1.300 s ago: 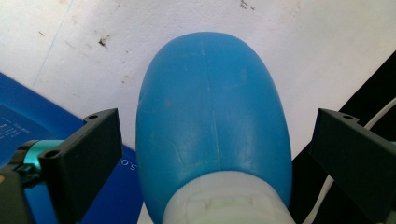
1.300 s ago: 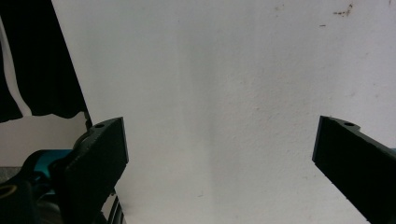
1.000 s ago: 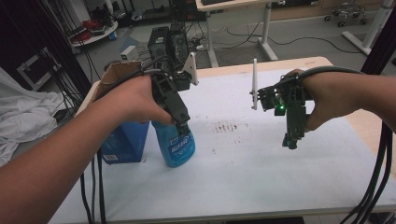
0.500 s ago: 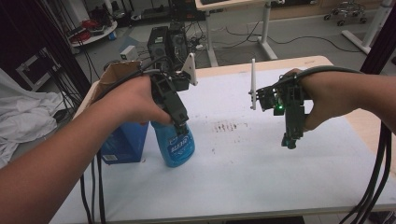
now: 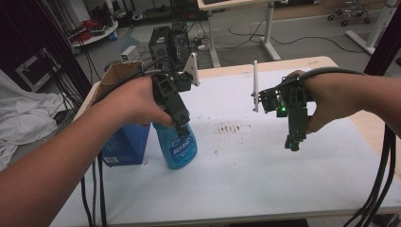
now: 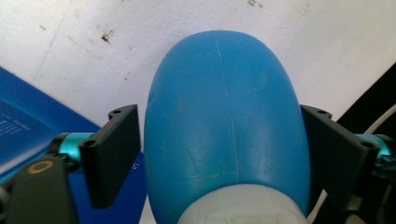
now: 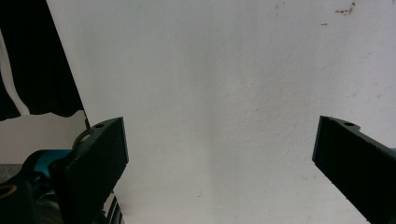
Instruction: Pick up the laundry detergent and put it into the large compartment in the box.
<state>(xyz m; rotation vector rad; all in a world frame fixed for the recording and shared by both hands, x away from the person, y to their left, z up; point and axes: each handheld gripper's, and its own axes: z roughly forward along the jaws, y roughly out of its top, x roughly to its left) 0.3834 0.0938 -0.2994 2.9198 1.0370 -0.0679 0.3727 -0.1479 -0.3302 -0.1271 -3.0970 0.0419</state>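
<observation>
The left gripper (image 5: 182, 128) sits over the glossy blue plastic spray bottle (image 5: 179, 146), which stands upright just right of the dark blue carton (image 5: 124, 146); its jaws have just been closing, and the left gripper view shows both pads (image 6: 114, 154) meeting the bottle's sides, so I judge the grasp nearly made and lifting left. Well right of the carton, the right gripper (image 5: 293, 142) hangs wide open and empty, seen in its own view above the white tabletop (image 7: 224, 93).

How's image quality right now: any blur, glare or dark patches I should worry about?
High view: evenly lit, slightly soft, background dim; the blue bottle casts only a faint shadow. Left gripper view: the bottle sits very close, a bit soft, with a mild sheen and no harsh glare. Right gripper view: bright white table, near jaws dark and blurred.
</observation>
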